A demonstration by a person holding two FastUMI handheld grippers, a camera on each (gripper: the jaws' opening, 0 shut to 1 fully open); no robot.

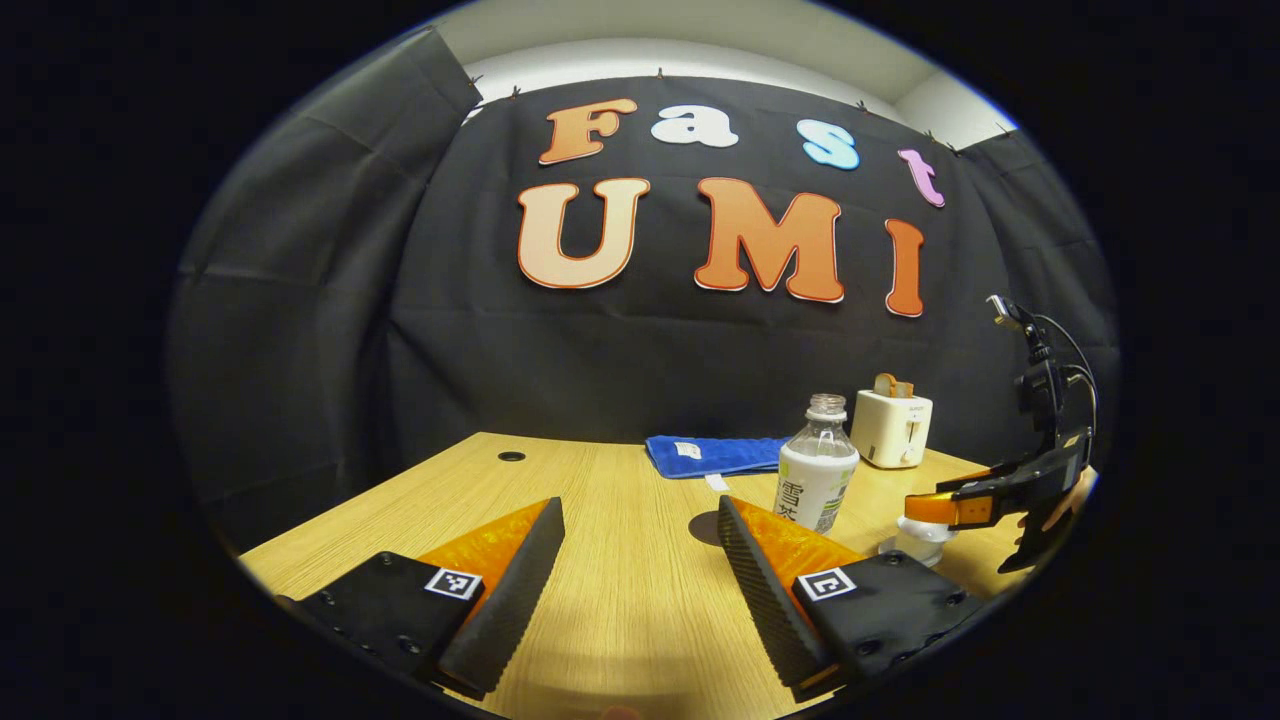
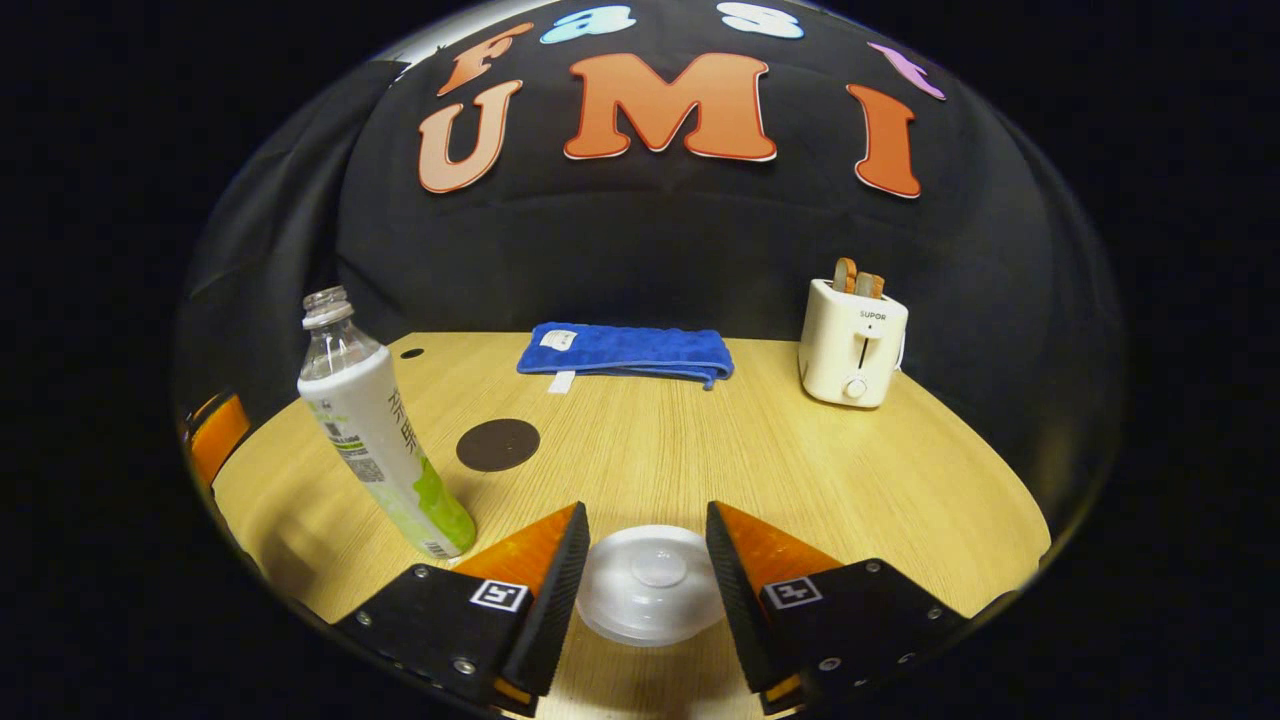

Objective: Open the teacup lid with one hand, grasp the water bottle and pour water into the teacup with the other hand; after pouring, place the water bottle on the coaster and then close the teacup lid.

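Observation:
The white teacup lid with its round knob lies low between the fingers of my right gripper, which is open and straddles it. I cannot tell whether the pads touch its rim. In the left gripper view, the right gripper hovers at the top of the white teacup on the right. The uncapped water bottle stands upright with a white and green label. A dark round coaster lies beside it. My left gripper is wide open and holds nothing, short of the bottle.
A folded blue towel lies at the back of the wooden table. A cream toaster with toast in it stands at the back right. An orange part of the left gripper shows at the left edge.

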